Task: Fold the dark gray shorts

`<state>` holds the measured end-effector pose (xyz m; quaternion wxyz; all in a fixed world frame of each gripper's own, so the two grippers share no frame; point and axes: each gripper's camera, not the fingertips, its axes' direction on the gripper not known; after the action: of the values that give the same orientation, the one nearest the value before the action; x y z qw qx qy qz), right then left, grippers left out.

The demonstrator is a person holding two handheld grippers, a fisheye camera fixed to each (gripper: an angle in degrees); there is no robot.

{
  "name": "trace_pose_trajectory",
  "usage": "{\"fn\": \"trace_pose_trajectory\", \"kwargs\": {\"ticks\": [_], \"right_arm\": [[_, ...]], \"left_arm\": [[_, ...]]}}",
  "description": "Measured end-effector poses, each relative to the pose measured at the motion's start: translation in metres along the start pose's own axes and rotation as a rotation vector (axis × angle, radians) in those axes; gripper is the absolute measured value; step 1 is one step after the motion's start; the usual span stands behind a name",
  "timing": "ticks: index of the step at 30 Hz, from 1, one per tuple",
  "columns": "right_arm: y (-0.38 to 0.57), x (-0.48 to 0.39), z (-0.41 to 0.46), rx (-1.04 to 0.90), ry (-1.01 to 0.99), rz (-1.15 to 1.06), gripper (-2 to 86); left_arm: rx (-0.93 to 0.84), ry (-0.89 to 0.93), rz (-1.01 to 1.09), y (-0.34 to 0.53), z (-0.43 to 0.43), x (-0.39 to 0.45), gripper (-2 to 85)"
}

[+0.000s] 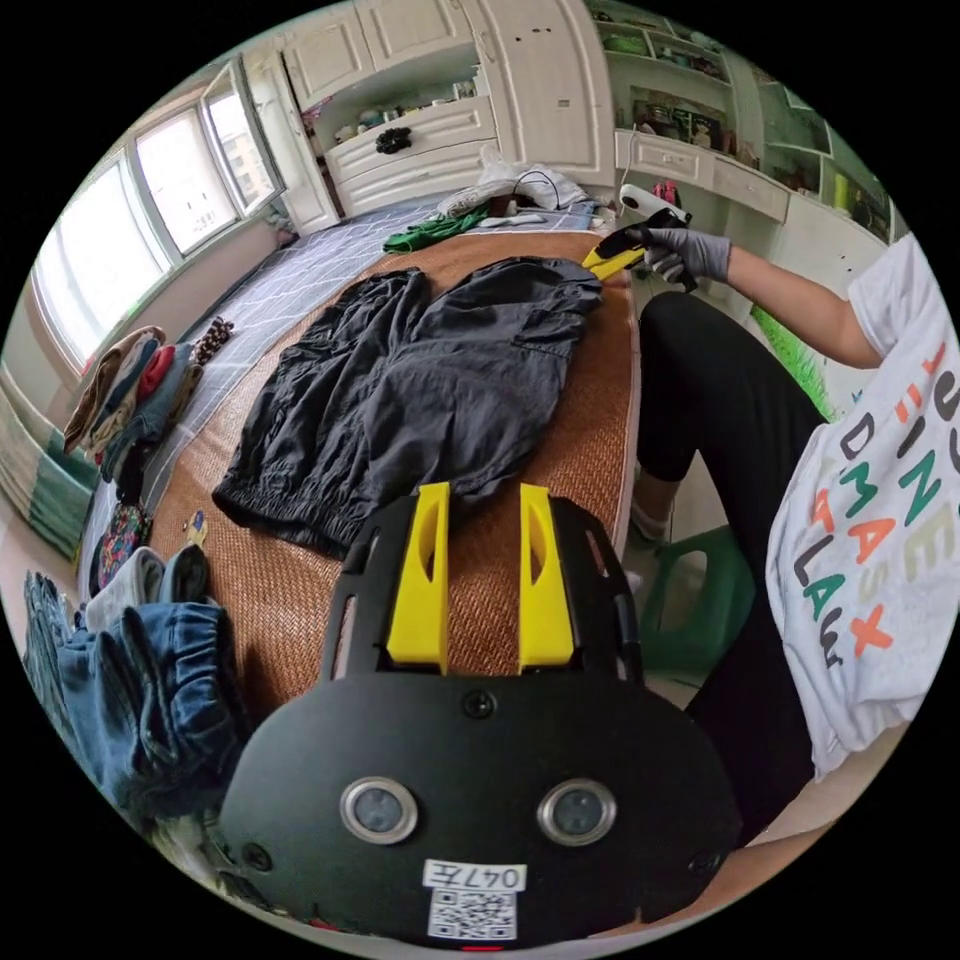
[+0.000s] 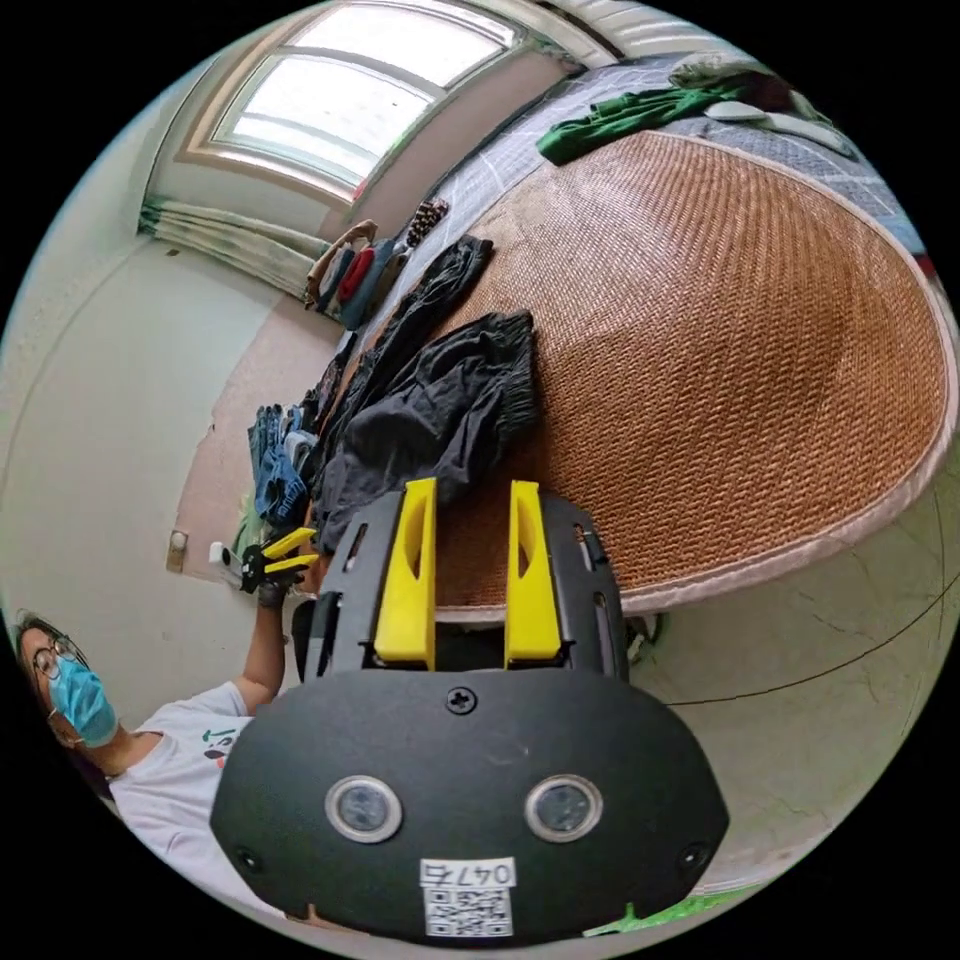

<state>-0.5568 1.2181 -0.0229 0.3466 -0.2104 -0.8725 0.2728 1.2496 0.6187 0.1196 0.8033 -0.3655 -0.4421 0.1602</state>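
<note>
Shorts: the dark gray shorts (image 1: 420, 390) are lying spread and rumpled on the woven mat (image 1: 570, 450) of the bed, close to its near edge.
Left tongs (image 1: 482, 560): hovering released, jaws apart, empty, just short of a leg hem.
Right tongs (image 1: 610, 262): poised at the waistband corner; grip impossible to tell.
Risk: slack cloth is likely bunching if one side pulls alone.
Room: open mat lying beyond; jeans pile (image 1: 140, 680) crowding one end.

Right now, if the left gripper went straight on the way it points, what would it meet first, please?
Most likely the shorts: the open left gripper points at their near hem on the mat. Depth is unclear.
</note>
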Motion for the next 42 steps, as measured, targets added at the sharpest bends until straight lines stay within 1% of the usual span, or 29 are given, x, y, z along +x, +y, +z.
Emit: {"fn": "trace_pose_trajectory", "kwargs": {"ticks": [2, 4, 6, 8, 10, 13, 16, 17, 18, 19, 21, 22, 24, 25, 27, 29, 30, 31, 32, 33, 34, 35, 36, 37, 39, 42], "right_arm": [[0.007, 0.016, -0.012, 0.042, -0.053, 0.026, 1.7], [0.014, 0.023, -0.015, 0.061, -0.113, 0.020, -0.3], [0.021, 0.025, -0.026, 0.115, -0.125, 0.012, -0.9], [0.028, 0.020, -0.055, 0.223, -0.147, -0.019, -1.1], [0.032, 0.012, -0.078, 0.289, -0.176, -0.044, -1.2], [0.039, -0.004, -0.121, 0.382, -0.222, -0.080, -1.2], [0.053, -0.021, -0.168, 0.503, -0.272, -0.118, -1.2], [0.056, -0.030, -0.185, 0.539, -0.272, -0.134, -1.2], [0.055, -0.035, -0.193, 0.554, -0.267, -0.143, -1.2], [0.051, -0.046, -0.206, 0.576, -0.253, -0.160, -1.2], [0.036, -0.067, -0.219, 0.595, -0.235, -0.188, -1.2], [0.020, -0.084, -0.223, 0.604, -0.223, -0.216, -1.2], [-0.014, -0.112, -0.220, 0.603, -0.200, -0.252, -1.2], [-0.043, -0.132, -0.214, 0.590, -0.189, -0.270, -1.2], [-0.094, -0.163, -0.196, 0.553, -0.185, -0.289, -1.2], [-0.171, -0.203, -0.157, 0.487, -0.181, -0.303, -0.8], [-0.192, -0.213, -0.144, 0.462, -0.172, -0.312, -0.6], [-0.234, -0.231, -0.113, 0.404, -0.142, -0.321, 0.2], [-0.273, -0.245, -0.078, 0.356, -0.092, -0.323, 1.3], [-0.290, -0.250, -0.061, 0.335, -0.054, -0.321, 3.4], [-0.320, -0.253, -0.029, 0.281, 0.035, -0.285, 7.5], [-0.340, -0.252, -0.008, 0.234, 0.072, -0.255, 9.1], [-0.345, -0.251, -0.004, 0.231, 0.066, -0.247, 10.0], [-0.347, -0.250, -0.004, 0.264, 0.031, -0.241, 9.8], [-0.337, -0.252, -0.013, 0.320, 0.009, -0.271, 9.0], [-0.316, -0.251, -0.027, 0.313, 0.084, -0.312, 8.0]], "left_arm": [[-0.013, 0.006, -0.010, -0.002, 0.007, -0.003, 10.2], [-0.039, -0.038, -0.022, -0.004, 0.014, -0.003, 8.4], [-0.073, -0.074, -0.037, -0.006, 0.016, -0.007, 3.3], [-0.094, -0.081, -0.030, -0.005, 0.014, -0.009, 0.9], [-0.091, -0.060, -0.029, 0.000, 0.007, -0.011, 0.2], [-0.048, 0.020, -0.036, 0.013, -0.013, -0.008, -0.3], [0.024, 0.166, -0.053, 0.035, -0.037, 0.008, -0.5], [0.063, 0.240, -0.082, 0.046, -0.044, 0.014, -0.5], [0.107, 0.327, -0.132, 0.059, -0.048, 0.018, -0.6], [0.131, 0.373, -0.164, 0.066, -0.049, 0.018, -0.6], [0.231, 0.569, -0.295, 0.098, -0.044, 0.012, -0.8], [0.254, 0.617, -0.331, 0.107, -0.040, 0.008, -0.9], [0.343, 0.779, -0.488, 0.143, -0.020, -0.019, -0.9], [0.367, 0.810, -0.528, 0.153, -0.014, -0.027, -0.9], [0.455, 0.881, -0.695, 0.193, 0.003, -0.065, -0.8], [0.514, 0.875, -0.778, 0.219, 0.007, -0.089, -0.7], [0.530, 0.835, -0.824, 0.233, 0.007, -0.102, -0.4], [0.533, 0.801, -0.847, 0.239, 0.007, -0.108, -0.1], [0.522, 0.709, -0.891, 0.250, 0.007, -0.121, 0.5], [0.472, 0.580, -0.945, 0.261, 0.009, -0.133, 3.4], [0.436, 0.512, -0.969, 0.267, 0.010, -0.139, 4.8], [0.373, 0.389, -1.005, 0.278, 0.010, -0.146, 8.9], [0.342, 0.304, -1.034, 0.290, 0.006, -0.148, 12.1], [0.344, 0.278, -1.039, 0.297, 0.002, -0.146, 13.2], [0.391, 0.203, -1.019, 0.325, -0.019, -0.126, 15.0], [0.369, 0.225, -0.934, 0.341, -0.024, -0.083, 14.5]]}}
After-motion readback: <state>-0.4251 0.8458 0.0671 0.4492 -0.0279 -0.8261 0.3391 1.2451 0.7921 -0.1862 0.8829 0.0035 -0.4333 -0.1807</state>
